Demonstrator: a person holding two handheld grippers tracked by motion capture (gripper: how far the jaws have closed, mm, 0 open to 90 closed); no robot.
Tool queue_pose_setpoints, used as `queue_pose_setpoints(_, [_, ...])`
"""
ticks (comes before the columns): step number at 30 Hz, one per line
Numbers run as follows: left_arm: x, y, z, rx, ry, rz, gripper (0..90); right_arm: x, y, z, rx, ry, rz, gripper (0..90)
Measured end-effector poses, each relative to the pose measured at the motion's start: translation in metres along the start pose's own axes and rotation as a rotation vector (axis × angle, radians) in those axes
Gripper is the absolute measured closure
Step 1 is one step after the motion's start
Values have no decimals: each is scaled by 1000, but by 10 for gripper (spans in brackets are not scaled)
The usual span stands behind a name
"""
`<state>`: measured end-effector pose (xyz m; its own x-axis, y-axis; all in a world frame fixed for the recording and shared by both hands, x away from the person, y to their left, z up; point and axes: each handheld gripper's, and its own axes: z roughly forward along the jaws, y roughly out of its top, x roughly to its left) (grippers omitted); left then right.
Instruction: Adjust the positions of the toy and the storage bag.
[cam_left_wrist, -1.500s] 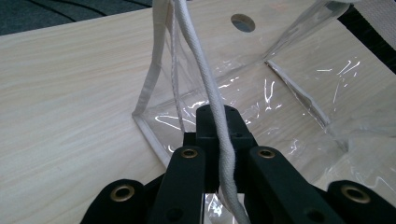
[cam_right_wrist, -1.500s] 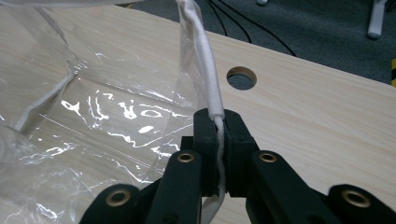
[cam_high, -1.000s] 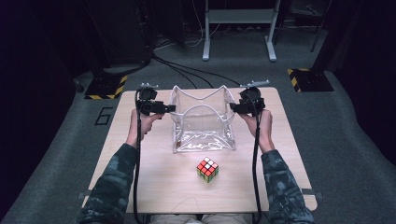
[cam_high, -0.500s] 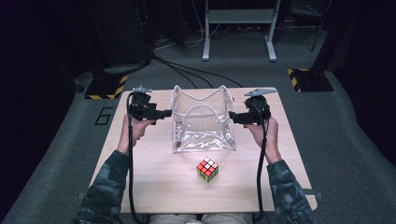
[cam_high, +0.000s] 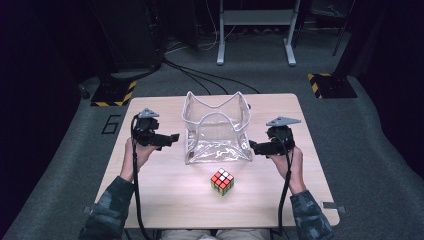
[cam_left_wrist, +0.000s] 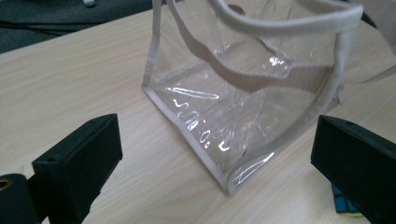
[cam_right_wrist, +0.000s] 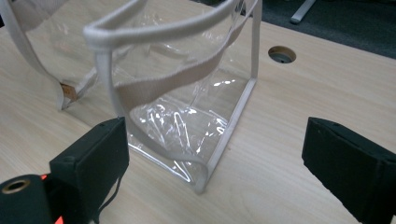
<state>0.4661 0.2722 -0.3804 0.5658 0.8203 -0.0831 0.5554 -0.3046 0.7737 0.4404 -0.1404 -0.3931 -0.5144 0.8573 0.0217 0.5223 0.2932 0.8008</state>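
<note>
A clear plastic bag (cam_high: 216, 131) with white trim stands open at the middle of the wooden table (cam_high: 160, 200). In front of it lies a colourful puzzle cube (cam_high: 222, 181). My left gripper (cam_high: 169, 138) hovers left of the bag, pointing at its side, and my right gripper (cam_high: 254, 147) faces the bag's near right corner. Neither touches it. Both pairs of jaws have just been opening and hold nothing. Beyond my left gripper (cam_left_wrist: 217, 140) sits the bag's corner (cam_left_wrist: 224, 154), with a bit of the cube (cam_left_wrist: 344, 206). My right gripper (cam_right_wrist: 212, 142) looks at the bag's other corner (cam_right_wrist: 205, 172).
A round hole (cam_right_wrist: 281, 54) pierces the tabletop beyond the bag. Black cables (cam_high: 200, 75) run over the grey floor behind the table, near a metal stand (cam_high: 255, 30) and two yellow-and-black striped bases (cam_high: 114, 92). Bare tabletop lies on both sides of the cube.
Both grippers have left the bag's upper rim and come back toward the person, lower and slightly outward. Their jaws have spread. The bag stands free and the cube has not moved.
</note>
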Motion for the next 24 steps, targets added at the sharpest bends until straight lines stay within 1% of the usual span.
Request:
queue_pose_setpoints(3, [1,-12,4,12,1,1,11,3,-12,3,-5,-4,8,43])
queue_pose_setpoints(7, [1,-30,10,34,2,10,14,6,-34,10,0,-14,20,28])
queue_pose_setpoints(8, [1,-37,12,32,-14,17,14,7,-38,12,3,-11,28,26])
queue_pose_setpoints(9, [1,-40,14,33,-22,25,16,8,-45,14,11,-15,37,24])
queue_pose_setpoints(11, [0,-51,18,35,-34,24,16,8,-55,18,28,-38,36,23])
queue_pose_setpoints(12, [0,-58,20,37,-50,19,16,8,-60,21,42,-44,32,22])
queue_pose_setpoints(13, [0,-63,22,41,-53,15,16,8,-67,23,49,-40,27,22])
queue_pose_setpoints(14, [0,-68,24,41,-47,13,16,8,-72,25,61,-40,35,22])
queue_pose_setpoints(15, [-1,-72,25,43,-49,12,16,8,-76,26,67,-46,32,22])
queue_pose_setpoints(17, [-1,-83,30,71,-27,7,17,9,-86,28,74,-43,35,22])
queue_pose_setpoints(18, [-1,-88,33,88,-16,9,18,9,-89,28,76,-44,43,23])
queue_pose_setpoints(19, [-2,-95,36,98,-11,0,18,9,-94,28,76,-42,43,23])
queue_pose_setpoints(20, [-2,-99,37,106,-17,-2,19,10,-100,29,81,-45,52,23])
queue_pose_setpoints(21, [-2,-104,39,110,-15,0,18,10,-103,30,85,-46,52,23])
queue_pose_setpoints(22, [-2,-109,40,110,-13,-8,19,10,-108,30,89,-51,51,23])
queue_pose_setpoints(23, [-2,-114,42,105,-14,-16,20,11,-112,31,93,-62,59,23])
queue_pose_setpoints(24, [-2,-120,43,96,-15,-21,21,11,-116,31,96,-61,57,24])
